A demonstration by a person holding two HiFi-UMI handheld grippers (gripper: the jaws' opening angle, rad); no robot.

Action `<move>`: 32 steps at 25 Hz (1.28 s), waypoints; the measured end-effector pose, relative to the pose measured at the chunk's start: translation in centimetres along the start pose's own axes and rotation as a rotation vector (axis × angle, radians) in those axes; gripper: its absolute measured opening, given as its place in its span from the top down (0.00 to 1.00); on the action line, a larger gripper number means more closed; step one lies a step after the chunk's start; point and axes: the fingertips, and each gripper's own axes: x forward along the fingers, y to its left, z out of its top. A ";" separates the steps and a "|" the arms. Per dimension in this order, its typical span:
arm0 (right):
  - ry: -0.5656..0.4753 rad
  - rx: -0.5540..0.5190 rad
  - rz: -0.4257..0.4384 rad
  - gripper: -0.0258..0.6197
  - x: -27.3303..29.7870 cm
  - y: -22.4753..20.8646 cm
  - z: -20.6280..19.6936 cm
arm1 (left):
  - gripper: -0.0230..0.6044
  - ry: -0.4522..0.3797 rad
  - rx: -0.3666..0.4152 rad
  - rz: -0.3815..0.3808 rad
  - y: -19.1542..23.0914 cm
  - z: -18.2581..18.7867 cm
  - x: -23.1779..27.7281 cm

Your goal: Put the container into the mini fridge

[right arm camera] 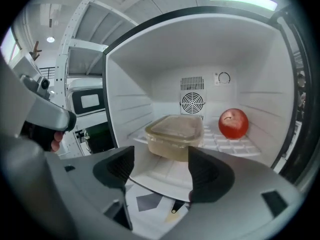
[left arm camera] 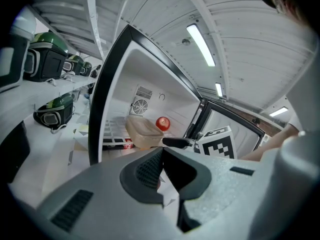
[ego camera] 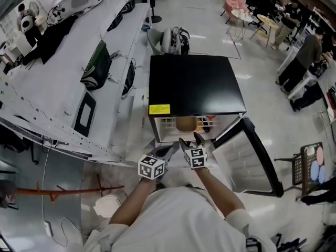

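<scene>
container: the clear lidded container (right arm camera: 175, 134) sits on the white shelf (right arm camera: 240, 145) inside the mini fridge (ego camera: 194, 83), just beside a red apple (right arm camera: 233, 123). neither gripper touches it.
right gripper (right arm camera: 160, 160): jaws well apart with nothing between them, held just outside the opening and aimed at the container. it looks already released.
left gripper (left arm camera: 162, 153): jaws together, empty, idle beside the right one.
door (ego camera: 247, 159): swung wide for access. closing it likely remains.
</scene>
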 end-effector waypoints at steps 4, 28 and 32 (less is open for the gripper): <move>0.008 -0.011 0.011 0.45 0.8 0.3 0.3 | 0.96 -0.001 -0.006 0.011 0.6 -0.3 -0.6; -0.105 -0.036 -0.076 0.58 -5.6 2.9 4.3 | 0.96 -0.032 0.023 -0.103 -0.2 -0.3 -2.6; -0.131 -0.050 -0.057 0.62 -7.8 4.1 4.9 | 0.96 -0.056 0.049 -0.095 -1.0 0.1 -3.1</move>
